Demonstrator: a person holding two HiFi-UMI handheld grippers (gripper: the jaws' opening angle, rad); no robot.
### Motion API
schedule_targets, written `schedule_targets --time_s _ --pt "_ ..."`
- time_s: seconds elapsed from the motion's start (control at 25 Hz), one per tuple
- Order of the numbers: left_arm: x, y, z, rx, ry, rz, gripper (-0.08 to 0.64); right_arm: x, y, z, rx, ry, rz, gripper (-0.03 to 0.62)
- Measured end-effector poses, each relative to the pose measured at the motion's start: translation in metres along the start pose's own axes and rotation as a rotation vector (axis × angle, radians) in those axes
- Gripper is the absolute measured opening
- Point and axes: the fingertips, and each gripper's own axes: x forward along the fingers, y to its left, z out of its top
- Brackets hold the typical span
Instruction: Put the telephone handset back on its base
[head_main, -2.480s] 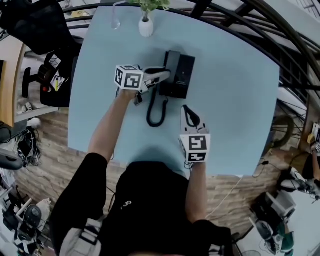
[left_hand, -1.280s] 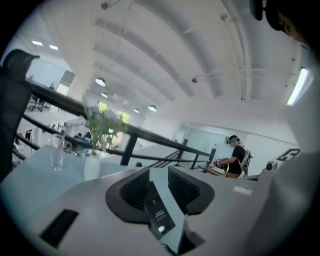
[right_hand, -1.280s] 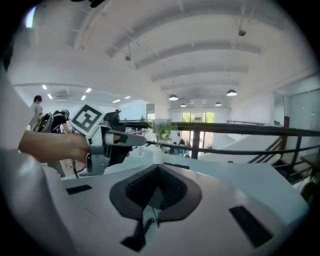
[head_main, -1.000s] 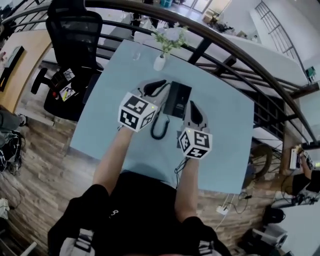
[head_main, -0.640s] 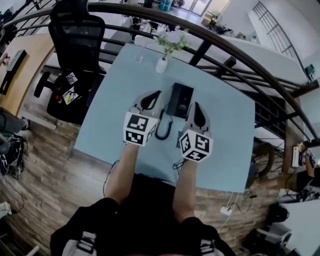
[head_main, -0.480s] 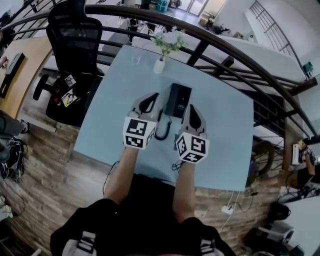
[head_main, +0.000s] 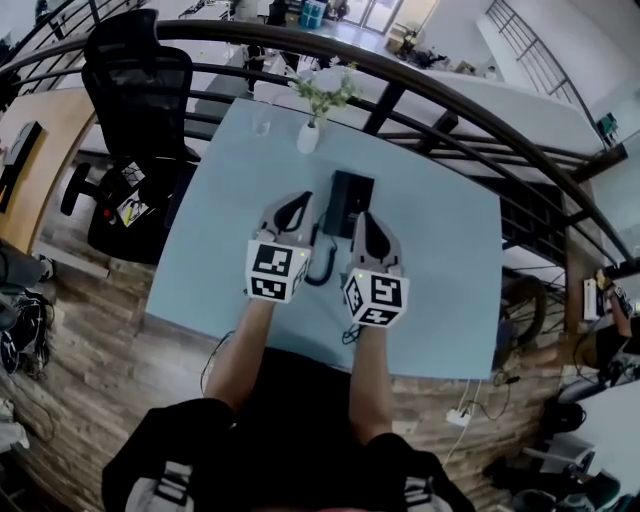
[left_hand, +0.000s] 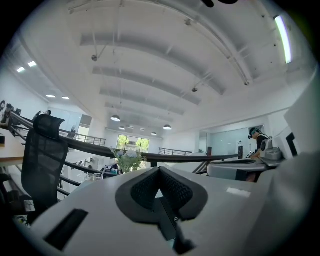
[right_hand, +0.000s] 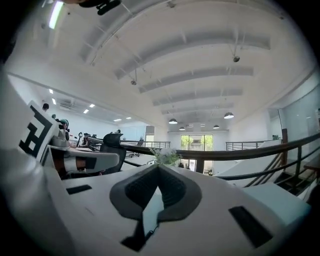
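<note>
Pale blue table (head_main: 440, 250) beside a railing: the black telephone handset (head_main: 337, 200) lies on its base (head_main: 357, 198) mid-table, coiled cord (head_main: 322, 268) trailing nearer. Left gripper (head_main: 296, 203) and right gripper (head_main: 363, 222) hover just left and near-right of it, both jaws pressed together, holding nothing

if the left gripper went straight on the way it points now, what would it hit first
Probably the flowers in the white vase, just left of dead ahead of the left gripper. Depth is unclear, so it may slip past them.
</note>
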Motion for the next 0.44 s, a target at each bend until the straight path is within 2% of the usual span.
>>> schedule_targets --time_s 0.44 --pt "0.013 0.006 -0.002 -0.021 0.0 -0.012 0.0 0.016 -0.004 -0.002 -0.017 0.013 0.01 -0.008"
